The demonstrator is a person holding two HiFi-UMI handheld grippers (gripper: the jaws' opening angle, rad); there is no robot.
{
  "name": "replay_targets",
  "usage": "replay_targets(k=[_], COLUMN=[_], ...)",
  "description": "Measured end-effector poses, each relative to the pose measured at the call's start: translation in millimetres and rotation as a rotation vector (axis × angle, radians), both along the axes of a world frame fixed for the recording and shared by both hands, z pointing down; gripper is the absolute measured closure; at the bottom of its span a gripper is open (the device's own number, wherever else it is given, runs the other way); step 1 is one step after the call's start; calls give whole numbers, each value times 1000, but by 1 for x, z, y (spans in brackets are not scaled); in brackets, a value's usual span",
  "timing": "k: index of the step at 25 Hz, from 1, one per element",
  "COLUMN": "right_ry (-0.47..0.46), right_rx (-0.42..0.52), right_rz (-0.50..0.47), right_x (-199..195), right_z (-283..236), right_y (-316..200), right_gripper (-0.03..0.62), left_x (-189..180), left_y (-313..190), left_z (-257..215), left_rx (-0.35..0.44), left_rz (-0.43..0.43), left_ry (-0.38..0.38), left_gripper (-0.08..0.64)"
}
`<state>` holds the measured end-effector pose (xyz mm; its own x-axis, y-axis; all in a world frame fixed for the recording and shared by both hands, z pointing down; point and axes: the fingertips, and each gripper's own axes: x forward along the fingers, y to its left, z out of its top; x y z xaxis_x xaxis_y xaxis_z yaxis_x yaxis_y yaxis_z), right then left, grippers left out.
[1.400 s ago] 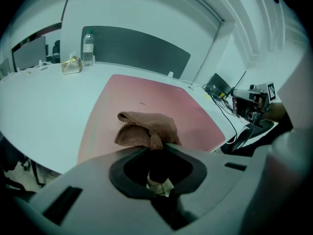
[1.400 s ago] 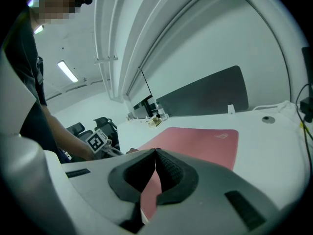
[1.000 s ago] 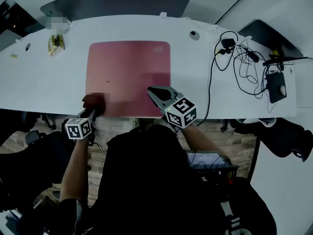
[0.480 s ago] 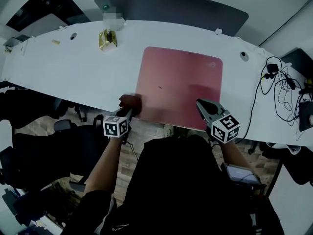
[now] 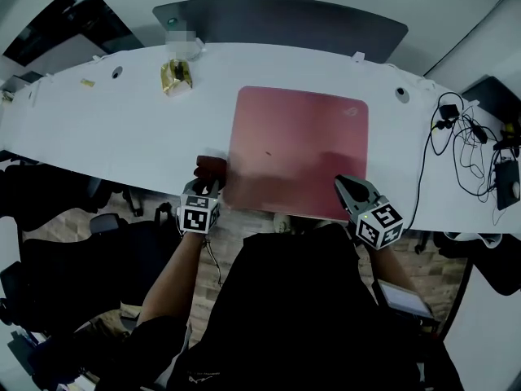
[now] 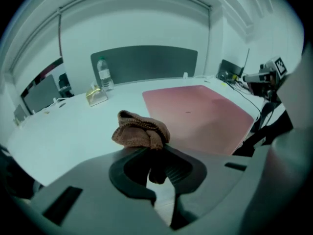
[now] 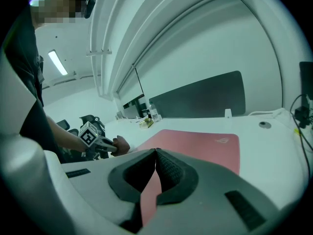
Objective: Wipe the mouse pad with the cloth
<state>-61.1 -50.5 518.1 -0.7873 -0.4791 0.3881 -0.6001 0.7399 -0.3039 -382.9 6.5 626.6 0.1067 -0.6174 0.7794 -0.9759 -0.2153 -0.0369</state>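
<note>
The red mouse pad (image 5: 297,149) lies flat on the white desk (image 5: 122,129). A crumpled brown cloth (image 5: 210,169) rests on the desk just off the pad's near-left edge. My left gripper (image 5: 208,186) is shut on the cloth (image 6: 141,130), which bunches up beyond the jaws, with the pad (image 6: 200,111) to its right. Over the pad's near-right corner my right gripper (image 5: 348,187) is shut with nothing in it. In the right gripper view its jaws (image 7: 155,153) meet above the pad (image 7: 195,143), and the left gripper (image 7: 100,140) shows at the far side.
A gold packet (image 5: 177,76) and a water bottle (image 5: 183,46) stand at the desk's back left. A dark divider panel (image 5: 285,19) runs along the back edge. Tangled cables (image 5: 460,141) lie at the right. Office chairs (image 5: 49,251) stand left of me.
The head view has swung. The left gripper and cloth have slid from the pad's near-left corner onto the desk beside it. The right gripper stays shut near the pad's right side.
</note>
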Motion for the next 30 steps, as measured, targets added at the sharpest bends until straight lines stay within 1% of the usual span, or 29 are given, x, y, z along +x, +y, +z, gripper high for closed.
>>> replay_targets(k=[2,7,10,22,28,30], right_ry=[6,8,10,1,-8,-8], right_rx=[-3,-4,-7,-11,-16,-19], right_rz=[31,105,132,219,261,276], right_x=[8,25,30,50,59,62], right_z=[1,2,4,9,12,13], right_y=[2,6,8,11,12,13], right_gripper=[566,566,566,566,566,566], left_x=[13,57,77,144,179,193], left_y=[-6,-14,-14,-31,-35,-36], left_z=[8,17,21,24,24,23], left_rx=[-37,-79,-90,-98,-123,-130], left_rz=[71,210,280,440,501,534], left_ry=[-35,-16,-22,30,69,82], left_gripper=[503,503,503,503,503,503])
